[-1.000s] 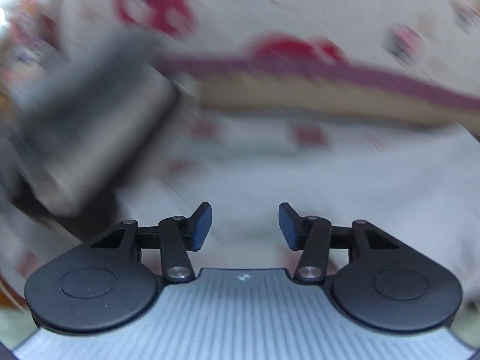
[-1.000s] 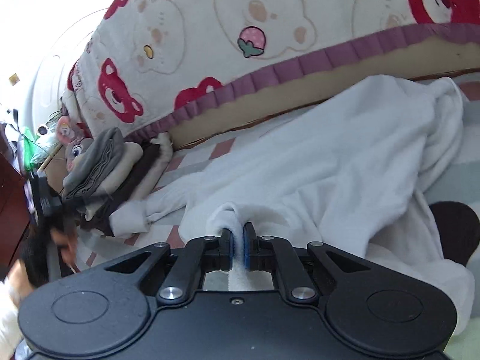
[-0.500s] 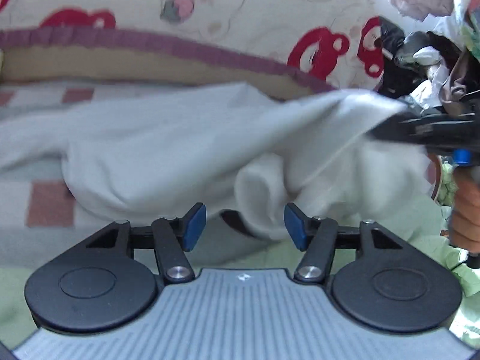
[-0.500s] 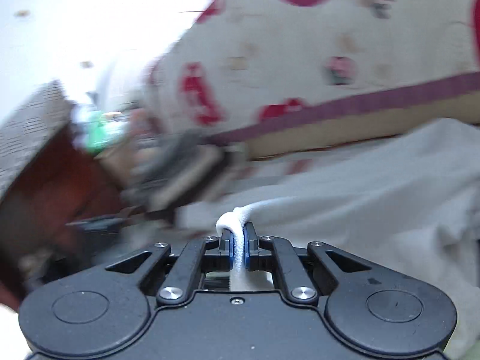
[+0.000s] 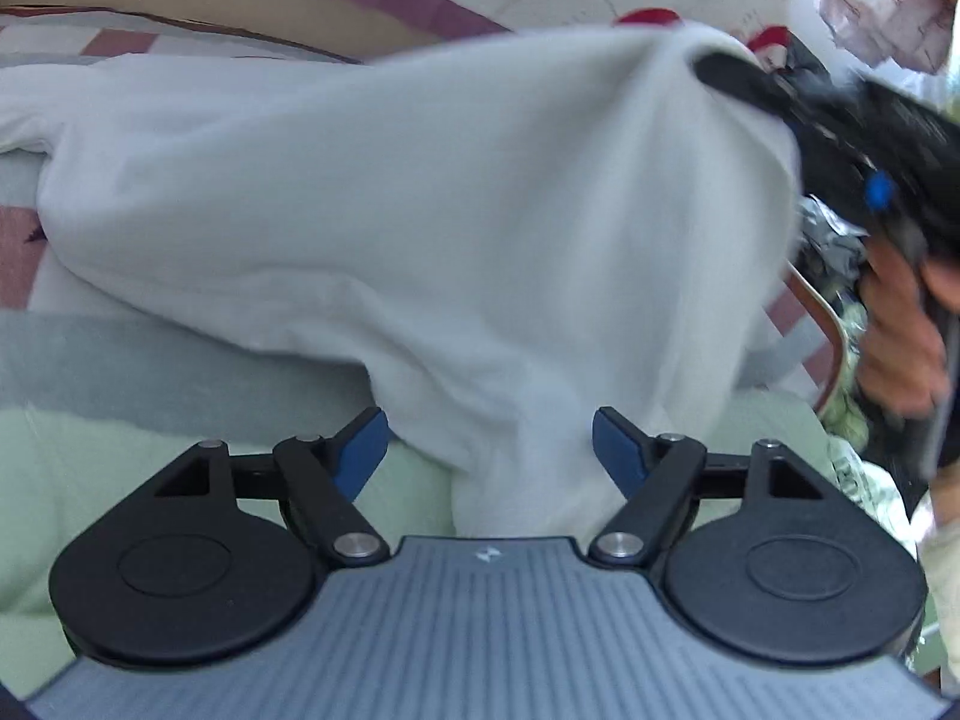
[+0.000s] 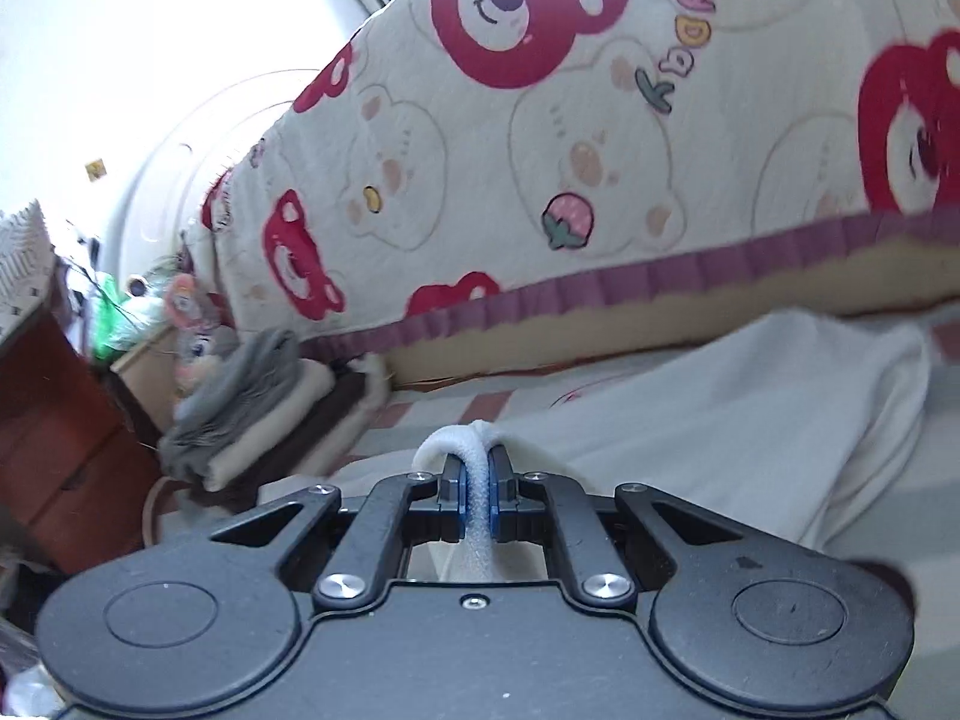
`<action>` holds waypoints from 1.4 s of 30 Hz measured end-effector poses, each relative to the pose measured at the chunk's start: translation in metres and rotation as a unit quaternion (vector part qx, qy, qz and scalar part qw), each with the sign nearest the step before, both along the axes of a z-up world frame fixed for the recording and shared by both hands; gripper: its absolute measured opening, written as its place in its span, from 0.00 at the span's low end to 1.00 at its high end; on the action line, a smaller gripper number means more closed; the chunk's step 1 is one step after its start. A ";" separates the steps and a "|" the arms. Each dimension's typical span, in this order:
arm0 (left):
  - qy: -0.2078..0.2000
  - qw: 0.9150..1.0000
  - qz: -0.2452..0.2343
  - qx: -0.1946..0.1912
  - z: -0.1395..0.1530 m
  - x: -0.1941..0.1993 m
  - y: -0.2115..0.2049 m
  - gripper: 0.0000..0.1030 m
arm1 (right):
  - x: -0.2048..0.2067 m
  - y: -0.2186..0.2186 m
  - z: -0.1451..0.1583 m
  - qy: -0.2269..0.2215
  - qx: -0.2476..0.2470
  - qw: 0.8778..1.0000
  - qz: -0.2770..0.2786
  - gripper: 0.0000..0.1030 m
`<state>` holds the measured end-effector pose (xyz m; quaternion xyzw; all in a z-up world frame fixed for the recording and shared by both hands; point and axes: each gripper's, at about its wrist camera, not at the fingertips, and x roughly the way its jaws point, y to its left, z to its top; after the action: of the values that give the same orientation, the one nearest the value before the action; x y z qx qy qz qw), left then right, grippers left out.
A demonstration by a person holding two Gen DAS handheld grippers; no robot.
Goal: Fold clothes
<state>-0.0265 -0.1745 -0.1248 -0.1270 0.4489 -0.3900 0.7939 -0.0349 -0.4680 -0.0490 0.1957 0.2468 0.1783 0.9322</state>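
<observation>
White garment [image 5: 420, 228] pinched in R gripper [image 6: 477, 501]; L gripper [image 5: 489, 447] agape.

White garment [image 5: 456, 228] drapes across left claw [image 5: 489, 441].

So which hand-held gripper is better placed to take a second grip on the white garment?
The left hand-held gripper: its jaws stand open with the white garment hanging between them. The right hand-held gripper is already shut on an edge of it.

Background: bear-print quilt [image 6: 600, 138] with purple trim, folded grey/beige stack [image 6: 252, 408] beside it, red-brown wooden cabinet [image 6: 54, 450] far left.
</observation>
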 end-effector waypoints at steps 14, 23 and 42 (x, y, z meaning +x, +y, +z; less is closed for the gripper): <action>-0.116 0.972 0.023 0.204 -0.008 -0.023 -0.088 0.81 | 0.004 -0.007 0.004 0.004 0.024 1.000 0.009 0.09; -0.132 0.930 0.286 0.187 0.031 -0.013 0.035 0.01 | -0.032 -0.037 -0.001 -0.001 -0.066 0.997 -0.049 0.25; -0.178 0.892 0.396 0.128 0.082 -0.031 0.112 0.01 | -0.099 0.013 -0.105 0.148 -0.211 0.963 0.081 0.56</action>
<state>-0.0580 -0.0624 -0.0423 -0.1203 0.2583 0.0013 0.9585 -0.1337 -0.4555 -0.1540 -0.0015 0.4286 0.1665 0.8880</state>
